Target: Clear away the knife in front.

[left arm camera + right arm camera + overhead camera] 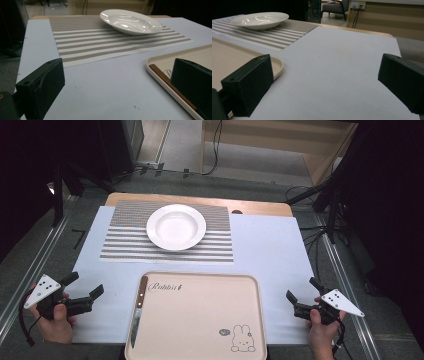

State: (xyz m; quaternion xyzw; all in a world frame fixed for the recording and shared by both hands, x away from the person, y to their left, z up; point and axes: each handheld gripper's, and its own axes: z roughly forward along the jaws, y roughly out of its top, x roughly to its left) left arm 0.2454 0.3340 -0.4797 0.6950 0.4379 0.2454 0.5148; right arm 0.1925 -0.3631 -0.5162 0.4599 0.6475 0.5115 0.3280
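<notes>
A white deep plate [176, 226] [130, 21] [259, 19] rests on a striped placemat [122, 240] [100, 40] [277, 35] at the far middle of the table. Nearer, a beige tray [200, 320] [160, 58] [227, 57] with a rabbit print holds a knife [138, 310] [170, 83] with a wooden handle along its left side. My left gripper [83, 285] [120, 82] is open, left of the tray, with nothing between its jaws. On the other side of the tray my right gripper [303, 289] [324, 80] is open and empty too.
A white sheet [270, 255] covers the wooden table top [200, 200]. Cables and dark stands lie on the floor beyond the table's far edge and to the right. Metal rails run along both sides.
</notes>
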